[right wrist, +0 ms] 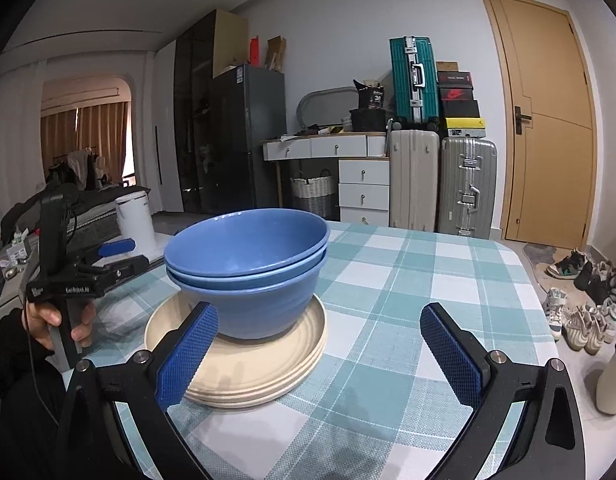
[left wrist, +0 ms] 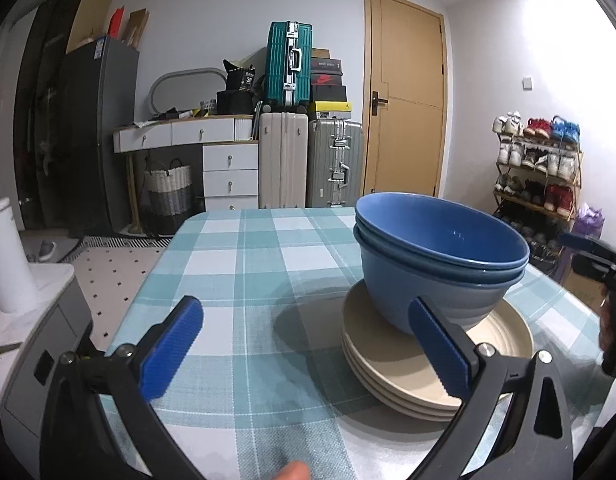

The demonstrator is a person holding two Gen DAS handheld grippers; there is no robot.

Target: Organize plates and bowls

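Bowls (left wrist: pixel 440 256), 2 blue ones nested, stand upright on a stack of cream plates (left wrist: pixel 392 364), which rests on the checked tablecloth (left wrist: pixel 243 264). I count 3 plate rims in the left wrist view, though the bottom edge is partly hidden behind a finger.

From the left gripper (left wrist: pixel 303 348) the stack lies ahead and to the right: the right finger's blue pad (left wrist: pixel 440 348) overlaps the lower bowl's wall and the near plate rim in that view, while the left pad (left wrist: pixel 171 348) sits over bare cloth. From the right gripper (right wrist: pixel 328 352) the stack lies ahead and to the left, with the left pad (right wrist: pixel 187 356) in front of the plate rim (right wrist: pixel 267 384) and the right pad (right wrist: pixel 452 356) over bare cloth. So the stack sits between the 2 grippers, slightly forward of both. Neither looks clearly nearer; whether any pad touches the crockery I cannot tell.

Both grippers are spread wide and hold nothing. The left gripper also shows in the right wrist view, gripped by a hand (right wrist: pixel 63 320) just beside the plates.

Bowls and plates are round, so no long axis matters; the rims are the grip line. Judging from this layout, the sorting looks done or nearly so, and any further move would call for a finger to slide sideways onto a rim.
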